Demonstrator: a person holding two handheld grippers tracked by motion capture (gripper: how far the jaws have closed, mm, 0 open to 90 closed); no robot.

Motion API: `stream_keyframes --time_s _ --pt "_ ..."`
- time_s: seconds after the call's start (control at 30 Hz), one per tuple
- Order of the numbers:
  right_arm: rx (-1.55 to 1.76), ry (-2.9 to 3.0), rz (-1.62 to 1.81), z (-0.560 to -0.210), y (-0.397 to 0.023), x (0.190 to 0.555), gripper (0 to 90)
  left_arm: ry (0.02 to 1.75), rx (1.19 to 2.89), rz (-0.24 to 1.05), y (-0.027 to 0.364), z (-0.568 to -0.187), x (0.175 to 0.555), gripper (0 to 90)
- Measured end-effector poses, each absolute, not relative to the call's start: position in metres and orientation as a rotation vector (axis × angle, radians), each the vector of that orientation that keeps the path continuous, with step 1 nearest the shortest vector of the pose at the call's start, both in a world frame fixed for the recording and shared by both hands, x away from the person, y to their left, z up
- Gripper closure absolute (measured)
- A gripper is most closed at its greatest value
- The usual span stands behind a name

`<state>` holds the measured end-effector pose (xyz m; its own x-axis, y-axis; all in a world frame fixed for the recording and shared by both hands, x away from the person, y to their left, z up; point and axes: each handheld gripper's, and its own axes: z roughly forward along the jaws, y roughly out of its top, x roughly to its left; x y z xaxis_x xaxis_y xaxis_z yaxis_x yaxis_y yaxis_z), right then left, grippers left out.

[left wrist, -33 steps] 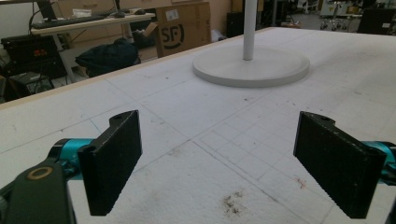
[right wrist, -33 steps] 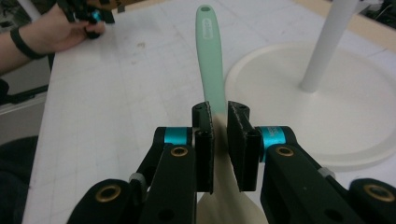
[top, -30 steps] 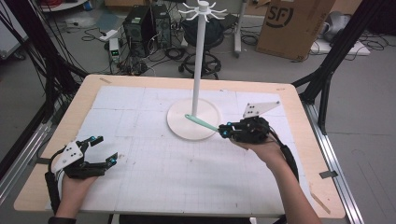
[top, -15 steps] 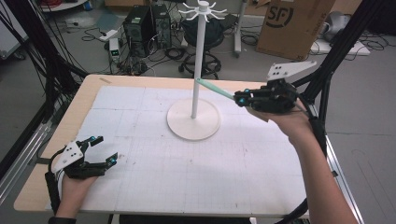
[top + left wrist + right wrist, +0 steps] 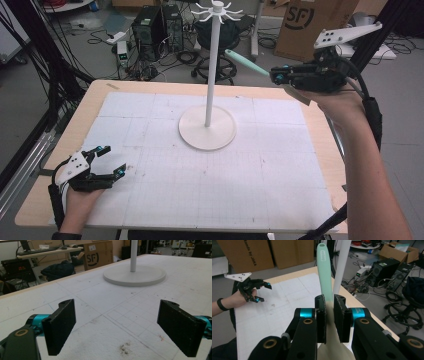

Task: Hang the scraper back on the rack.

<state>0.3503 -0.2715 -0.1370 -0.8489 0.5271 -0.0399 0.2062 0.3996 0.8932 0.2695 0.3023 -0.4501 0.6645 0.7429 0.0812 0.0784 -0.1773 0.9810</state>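
Mint-green and smooth, the flat-handled spatula (image 5: 324, 270) is clamped by its beige blade in your right hand-held gripper (image 5: 278, 76), raised beside the slim white pole of the hanger stand (image 5: 208, 131). Your left hand-held gripper (image 5: 111, 161) rests on the matt, gridded white worktop (image 5: 280, 175), its ribbed black jaws spread wide and empty.

Right claw (image 5: 278, 76) raised beside the white stand (image 5: 209, 100), clamping a mint spatula (image 5: 246, 62); left claw (image 5: 111, 160) spread low, well off.
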Motion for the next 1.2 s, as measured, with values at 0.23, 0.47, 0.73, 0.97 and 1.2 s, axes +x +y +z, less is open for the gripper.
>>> stream_keyframes --time_s 0.23,0.47,0.73,0.97,1.2 --pt "0.638 2.333 1.428 -0.121 -0.272 0.35 81.5 0.675 1.668 0.682 0.302 -0.45 0.27 15.9" --pt "0.625 2.314 1.427 -0.107 -0.268 0.349 81.5 0.674 1.668 0.682 0.302 -0.45 0.269 15.9" --pt "0.625 2.287 1.435 -0.094 -0.265 0.348 81.5 0.672 1.67 0.685 0.302 -0.45 0.269 16.0" --pt "0.622 2.288 1.421 -0.088 -0.257 0.35 81.5 0.667 1.676 0.689 0.301 -0.45 0.269 16.0" --pt "0.618 2.291 1.399 -0.088 -0.251 0.353 81.5 0.666 1.675 0.688 0.301 -0.45 0.269 16.0"
